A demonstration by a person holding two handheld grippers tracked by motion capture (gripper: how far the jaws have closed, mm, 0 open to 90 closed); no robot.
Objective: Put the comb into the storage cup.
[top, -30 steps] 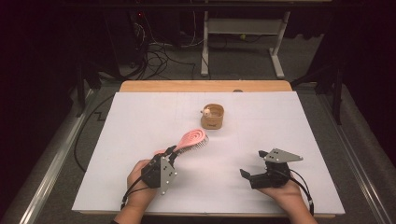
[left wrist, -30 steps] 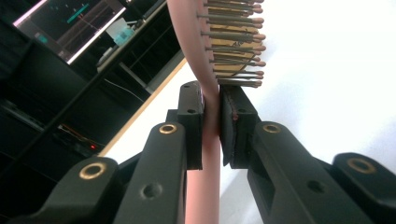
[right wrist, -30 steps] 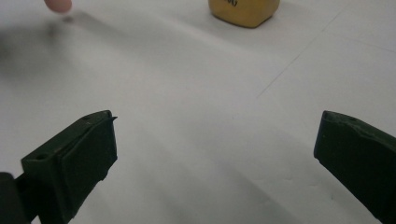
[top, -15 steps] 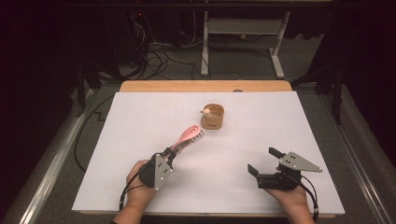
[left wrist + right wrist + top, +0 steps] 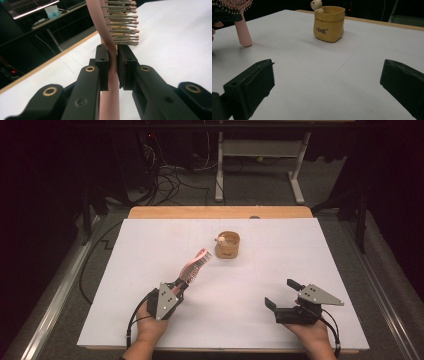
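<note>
The pink hairbrush [image 5: 194,265] sits left of centre in the high view, clamped by its handle in the left hand-held gripper [image 5: 179,282] — a grip low on the handle leaves the bristled head free, likely so it can be steered toward the small yellow pouch [image 5: 227,245] just beyond. Its long axis runs diagonally, head toward the upper right, lifted off the white worktop [image 5: 150,240]. The right hand-held gripper [image 5: 280,292] rests at lower right, jaws wide and empty — apparently waiting.

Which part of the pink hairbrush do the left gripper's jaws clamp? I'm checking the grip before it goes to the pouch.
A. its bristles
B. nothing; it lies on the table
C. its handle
C: the left gripper pinches the pink hairbrush by its handle, below the bristles.
</note>
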